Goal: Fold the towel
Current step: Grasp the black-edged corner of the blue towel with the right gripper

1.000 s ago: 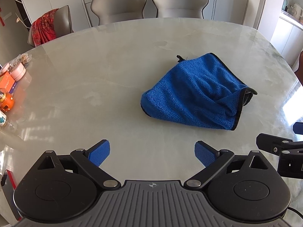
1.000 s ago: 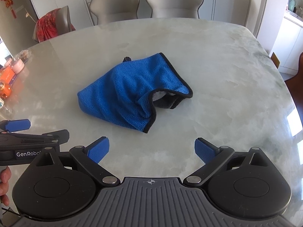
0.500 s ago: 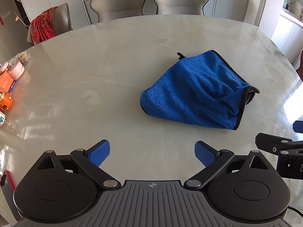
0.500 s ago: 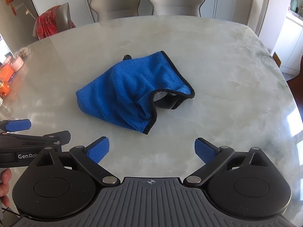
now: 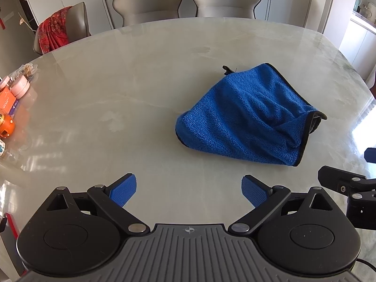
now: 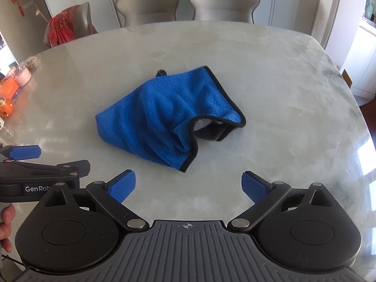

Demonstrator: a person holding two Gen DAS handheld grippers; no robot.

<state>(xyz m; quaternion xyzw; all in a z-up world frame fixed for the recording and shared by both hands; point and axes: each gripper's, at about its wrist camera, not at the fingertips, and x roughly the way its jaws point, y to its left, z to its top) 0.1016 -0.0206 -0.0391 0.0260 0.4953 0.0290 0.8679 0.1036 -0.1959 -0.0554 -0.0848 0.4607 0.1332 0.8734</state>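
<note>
A blue towel [image 5: 246,115] with black trim lies crumpled in a loose heap on the pale marble table [image 5: 117,82]; it also shows in the right wrist view [image 6: 164,112], where a grey inner side shows at its right opening. My left gripper [image 5: 189,189] is open and empty, above the table short of the towel's near left edge. My right gripper [image 6: 188,188] is open and empty, just short of the towel's near corner. The right gripper's side shows at the right edge of the left wrist view, and the left gripper's at the left edge of the right wrist view.
Small items, pink jars [image 5: 20,85] and an orange box [image 5: 7,99], sit at the table's left edge. Grey chairs [image 5: 150,0] stand behind the far edge; one on the left carries a red cloth [image 5: 55,30].
Both grippers have moved slightly forward and tilted, so the towel sits a little lower in view. The towel has not moved. Both grippers stay open.
</note>
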